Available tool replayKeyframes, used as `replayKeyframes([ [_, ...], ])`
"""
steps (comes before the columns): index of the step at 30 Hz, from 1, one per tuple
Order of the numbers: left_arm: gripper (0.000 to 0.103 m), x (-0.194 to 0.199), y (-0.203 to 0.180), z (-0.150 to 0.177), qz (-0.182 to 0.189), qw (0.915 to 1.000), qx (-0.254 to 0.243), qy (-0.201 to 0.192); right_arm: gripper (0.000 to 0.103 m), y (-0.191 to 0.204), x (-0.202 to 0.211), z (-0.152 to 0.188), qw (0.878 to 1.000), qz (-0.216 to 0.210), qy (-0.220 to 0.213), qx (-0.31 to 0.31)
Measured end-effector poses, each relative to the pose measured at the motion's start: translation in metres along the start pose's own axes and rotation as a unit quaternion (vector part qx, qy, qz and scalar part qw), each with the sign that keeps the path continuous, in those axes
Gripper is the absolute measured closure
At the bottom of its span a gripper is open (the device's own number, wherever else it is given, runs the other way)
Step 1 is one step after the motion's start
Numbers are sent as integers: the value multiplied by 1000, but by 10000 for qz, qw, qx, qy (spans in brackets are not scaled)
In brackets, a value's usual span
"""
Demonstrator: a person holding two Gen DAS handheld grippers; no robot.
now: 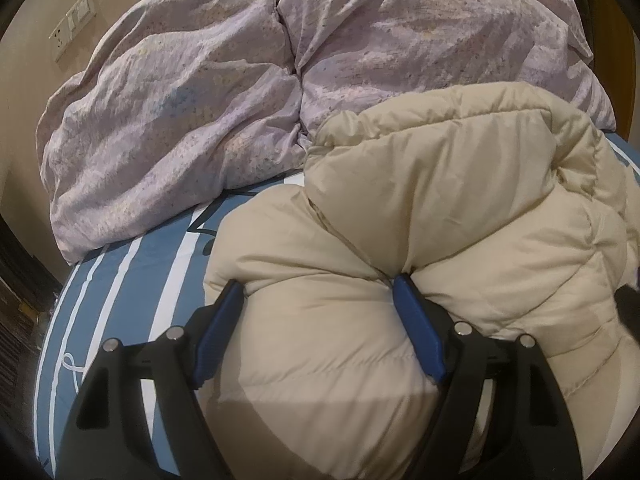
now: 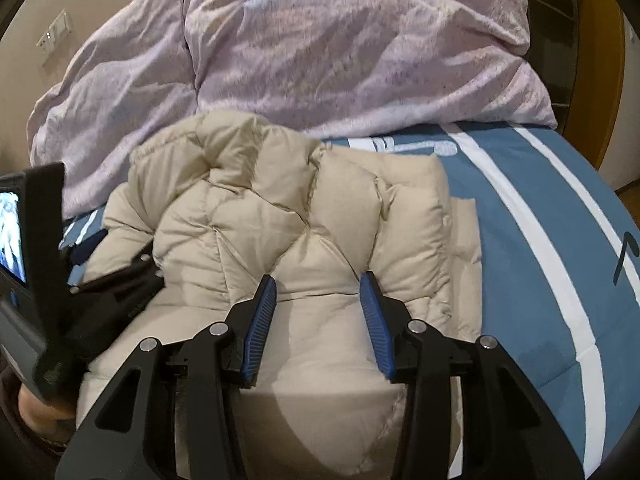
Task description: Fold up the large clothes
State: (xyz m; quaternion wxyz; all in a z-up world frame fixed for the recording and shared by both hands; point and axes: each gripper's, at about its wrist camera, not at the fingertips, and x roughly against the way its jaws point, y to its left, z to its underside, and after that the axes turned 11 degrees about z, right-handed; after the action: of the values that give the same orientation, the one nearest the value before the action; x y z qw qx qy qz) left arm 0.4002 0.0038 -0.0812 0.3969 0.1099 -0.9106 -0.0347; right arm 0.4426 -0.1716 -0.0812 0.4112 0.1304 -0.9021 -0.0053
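Jacket (image 1: pixel 440 208): beige puffer, bunched on the striped blue sheet (image 1: pixel 120 276), just in front of the lilac duvet (image 1: pixel 180 92).
Left gripper (image 1: pixel 318 294): jaws wide, both blue pads sunk into a fat roll of jacket – gripping it.
Right gripper (image 2: pixel 318 290): narrower gap, pads pinching a padded fold; the near edge is blurred, so how firm is hard to say.
Sides: left gripper at the jacket's left – right one beside it.

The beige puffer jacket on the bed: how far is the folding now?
Done: the beige puffer jacket is already bunched into a thick bundle on the blue striped sheet. In hand: the left tool and the right tool each grip a padded fold. Left: flatten and tidy it; it looks lumpy.
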Motion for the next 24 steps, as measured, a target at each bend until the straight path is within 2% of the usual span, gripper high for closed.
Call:
replayKeyframes([
  [6,25,-3,3,-2,223,9996,182,30,59,-7,-10,4,9998,-150,62,-121],
  [10,25,-1,12,-2,499,9979,412,-21,59,-3,-9,0,9999,-38,85,-41],
  [13,18,12,23,2,686,9962,525,-75,57,-5,3,-4,9999,-102,123,14],
  [15,16,27,34,7,909,9942,563,-149,51,-13,15,-5,9993,-310,132,-140],
  [17,15,42,44,12,1067,9927,529,-212,29,-24,29,-6,9982,-476,77,-358],
  [20,15,63,61,19,1229,9907,505,-290,23,-42,44,-7,9961,-619,32,-621],
  [24,15,72,82,25,1484,9861,731,-161,22,-69,38,-6,9914,-697,399,-1038],
])
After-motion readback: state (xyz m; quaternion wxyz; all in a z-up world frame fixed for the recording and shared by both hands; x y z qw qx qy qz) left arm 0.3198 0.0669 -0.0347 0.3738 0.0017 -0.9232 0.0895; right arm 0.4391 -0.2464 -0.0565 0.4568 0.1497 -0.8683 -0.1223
